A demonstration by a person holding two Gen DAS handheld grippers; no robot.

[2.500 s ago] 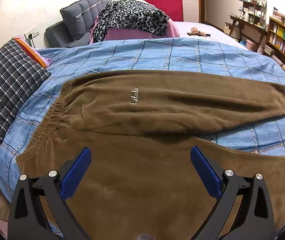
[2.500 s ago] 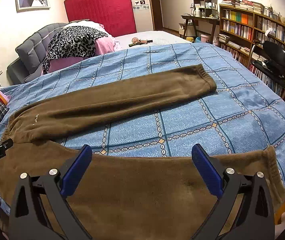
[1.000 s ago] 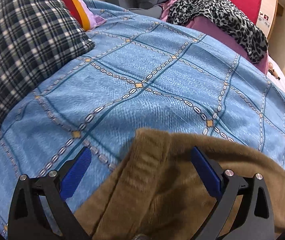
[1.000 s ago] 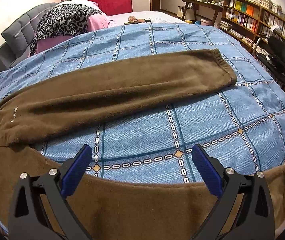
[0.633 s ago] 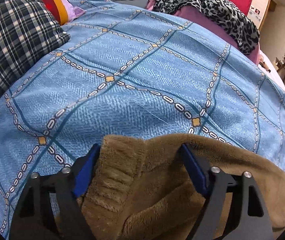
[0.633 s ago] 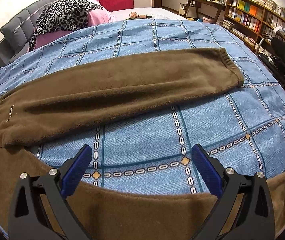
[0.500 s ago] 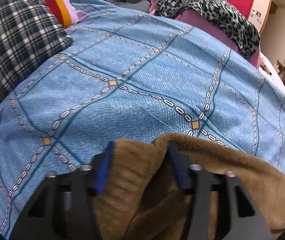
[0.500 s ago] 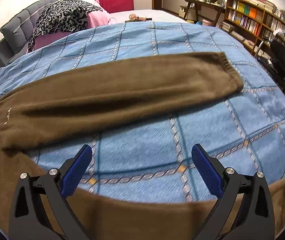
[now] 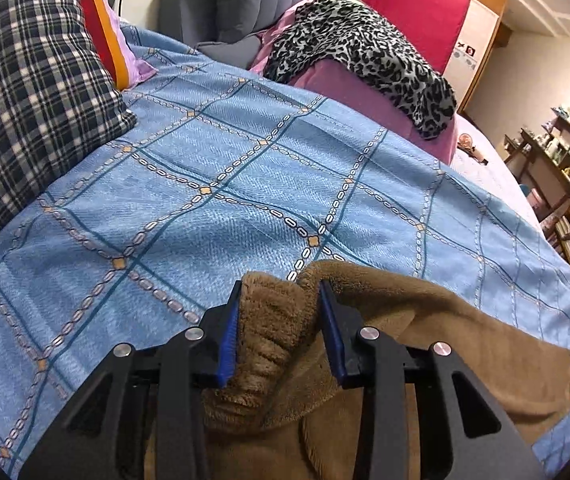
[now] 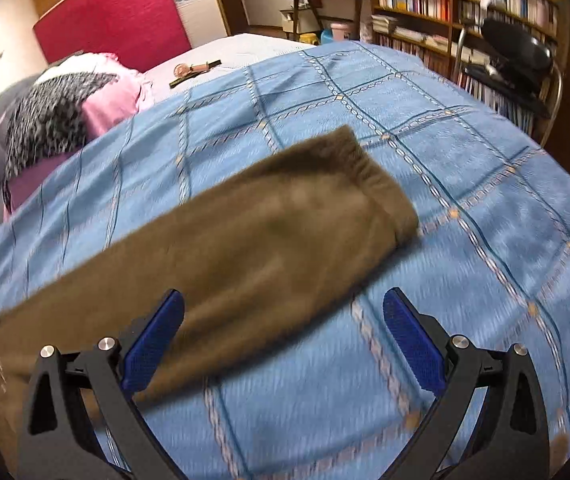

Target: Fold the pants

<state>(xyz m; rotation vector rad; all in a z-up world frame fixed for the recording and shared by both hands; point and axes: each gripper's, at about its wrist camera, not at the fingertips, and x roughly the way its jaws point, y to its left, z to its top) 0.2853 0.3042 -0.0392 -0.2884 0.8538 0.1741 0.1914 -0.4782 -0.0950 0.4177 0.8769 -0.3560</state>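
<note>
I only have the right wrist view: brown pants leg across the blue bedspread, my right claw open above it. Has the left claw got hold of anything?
Observer: Yes. The left claw has just been closing and its blue pads now pinch a bunched fold of the brown pants at the ribbed waistband.
Operator: Is that end lying flat?
Observer: No, the gripped fold stands up off the blue bedspread, with loose fabric draped to its right.
Operator: Anything near that end I should avoid?
Observer: A plaid pillow lies to the left of the claw, apart from the pants.
</note>
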